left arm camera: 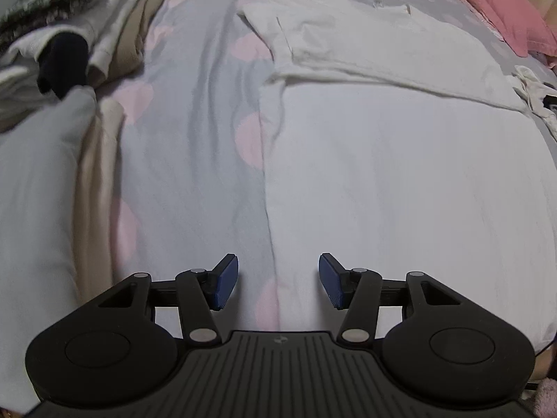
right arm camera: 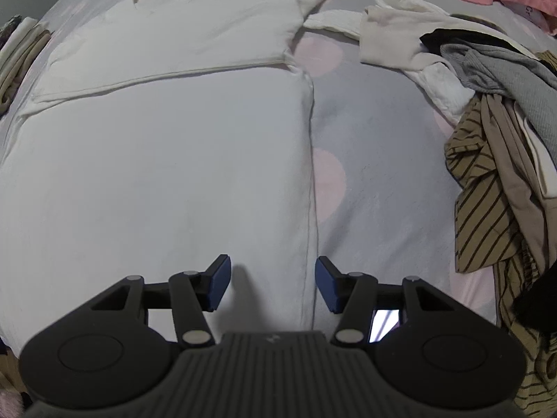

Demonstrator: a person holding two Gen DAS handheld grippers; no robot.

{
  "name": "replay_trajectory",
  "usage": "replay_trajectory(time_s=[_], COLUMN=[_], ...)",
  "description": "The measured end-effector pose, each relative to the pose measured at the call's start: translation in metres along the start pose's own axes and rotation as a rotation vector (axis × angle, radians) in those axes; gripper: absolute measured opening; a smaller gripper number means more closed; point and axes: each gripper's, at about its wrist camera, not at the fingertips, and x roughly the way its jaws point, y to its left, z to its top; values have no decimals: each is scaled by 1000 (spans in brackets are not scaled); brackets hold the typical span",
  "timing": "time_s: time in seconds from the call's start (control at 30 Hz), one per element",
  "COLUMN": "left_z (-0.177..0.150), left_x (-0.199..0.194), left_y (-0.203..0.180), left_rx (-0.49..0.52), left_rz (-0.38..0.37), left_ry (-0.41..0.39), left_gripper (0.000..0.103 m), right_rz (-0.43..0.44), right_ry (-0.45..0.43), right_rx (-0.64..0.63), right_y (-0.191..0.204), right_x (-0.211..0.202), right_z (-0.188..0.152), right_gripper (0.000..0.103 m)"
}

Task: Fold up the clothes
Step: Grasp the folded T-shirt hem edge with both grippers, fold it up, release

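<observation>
text: none legible | labels: none | numbers: none

Open lanes either side of the white shirt (left arm camera: 400, 181)

We see bare bed (left arm camera: 195, 139) left of it before the folded stack (left arm camera: 115, 48); right of it, bare bed up to the loose clothes pile (right arm camera: 494, 146).

A white garment (right arm camera: 167, 160) lies spread flat on a grey bedsheet with pink dots (right arm camera: 379, 174), its upper part folded over. The right gripper (right arm camera: 273, 285) hovers above the garment's right edge, blue-padded jaws apart and empty. A heap of unfolded clothes (right arm camera: 494, 160), striped tan and grey among them, sits to the right.
</observation>
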Motion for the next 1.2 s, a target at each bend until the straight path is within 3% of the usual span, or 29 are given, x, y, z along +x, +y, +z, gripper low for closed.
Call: replay_trajectory(time_s=[0.23, 0.33, 0.37, 0.43, 0.5, 0.53, 0.57, 0.67, 0.83, 1.1, 1.2], left_z=[-11, -11, -11, -10, -10, -10, -10, -8, 9, 38, 45], left_x=[17, 19, 19, 20, 19, 18, 17, 8, -25, -37, -27], left_y=[-5, -8, -8, -9, -14, -17, -19, -21, -11, 21, 15], left_rx=[36, 48, 49, 52, 75, 93, 108, 134, 77, -65, -56], left_rz=[1, 5, -1, -19, -32, -31, -28, -41, -132, -126, -92], left_ry=[60, 65, 69, 76, 77, 73, 65, 34, -80, -211, -211], left_gripper=[49, 48, 44, 34, 25, 19, 5, 2, 2, 2, 2], right_rz=[9, 37, 49, 66, 79, 92, 99, 113, 151, 114, 81], right_ry=[-4, 17, 27, 43, 47, 46, 36, -14, -110, -233, -223], right_rx=[17, 10, 2, -25, -64, -68, -62, -29, 12, 79, 37], right_y=[-12, -10, -9, -3, 3, 4, 3, -2, -6, -15, -8], right_x=[8, 9, 9, 9, 6, 4, 1, -11, -35, -46, -34], right_z=[-12, -13, -13, -15, -15, -15, -14, -10, 0, 22, 34], right_gripper=[57, 48, 41, 38, 15, 8, 6, 5, 5, 5, 5])
